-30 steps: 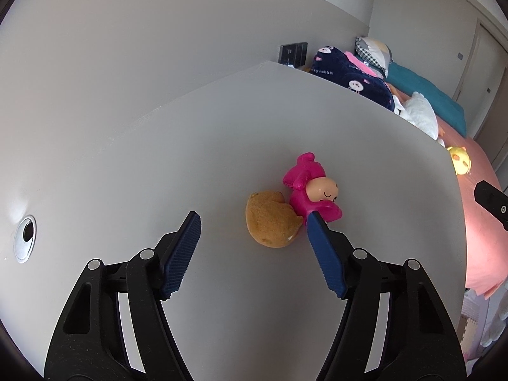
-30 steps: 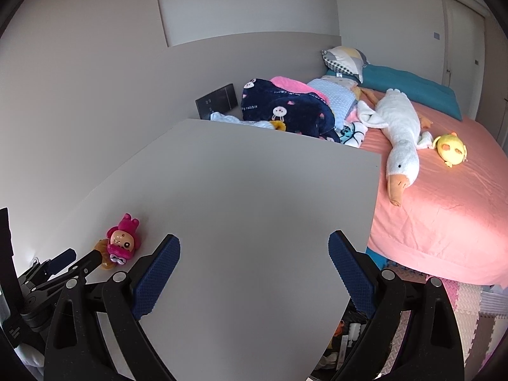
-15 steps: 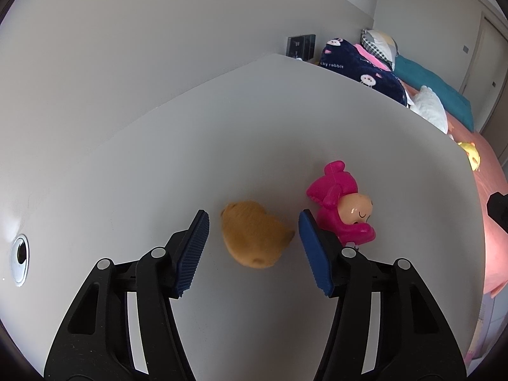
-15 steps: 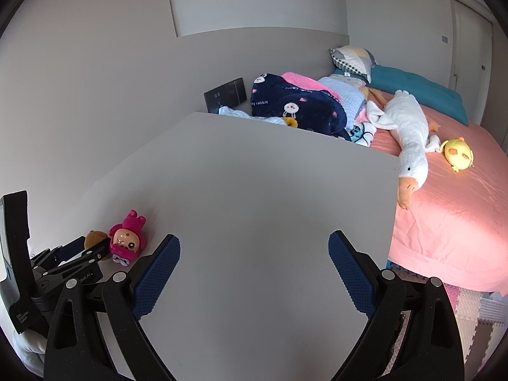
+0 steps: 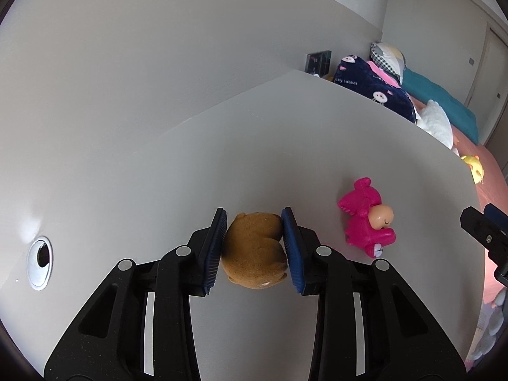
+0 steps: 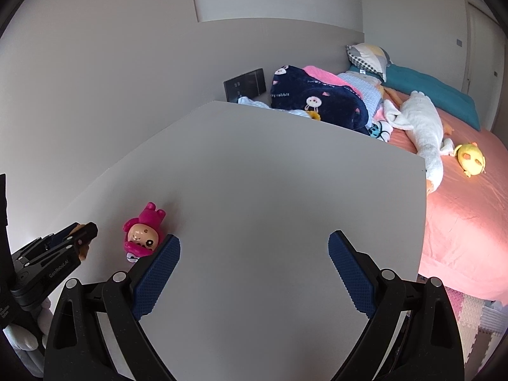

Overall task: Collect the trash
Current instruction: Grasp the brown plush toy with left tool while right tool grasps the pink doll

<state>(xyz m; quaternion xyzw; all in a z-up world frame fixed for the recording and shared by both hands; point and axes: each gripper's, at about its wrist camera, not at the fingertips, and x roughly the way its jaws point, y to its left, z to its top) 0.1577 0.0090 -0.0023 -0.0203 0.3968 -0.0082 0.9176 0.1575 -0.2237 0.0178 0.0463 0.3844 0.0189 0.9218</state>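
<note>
My left gripper [image 5: 254, 222] is shut on a small brown plush toy [image 5: 254, 254], which rests on the white table [image 5: 285, 133]; both blue pads press its sides. A pink figurine [image 5: 365, 219] lies on the table just to the right of it. In the right wrist view the pink figurine [image 6: 143, 235] lies by my right gripper's left fingertip. My right gripper [image 6: 254, 247] is open and empty above the table. The left gripper [image 6: 63, 247] shows at that view's left edge, with a bit of the brown toy [image 6: 83, 249] behind its tip.
A round cable hole [image 5: 39, 260] sits in the table at the left. The wall runs along the table's far side. A bed [image 6: 460, 209] with a pink sheet, a navy blanket [image 6: 317, 98], a white goose plush [image 6: 422, 127] and a yellow plush [image 6: 470, 158] lies beyond the table's right edge.
My left gripper has moved left onto the brown plush toy and closed on it. The right gripper has shifted slightly, staying open.
</note>
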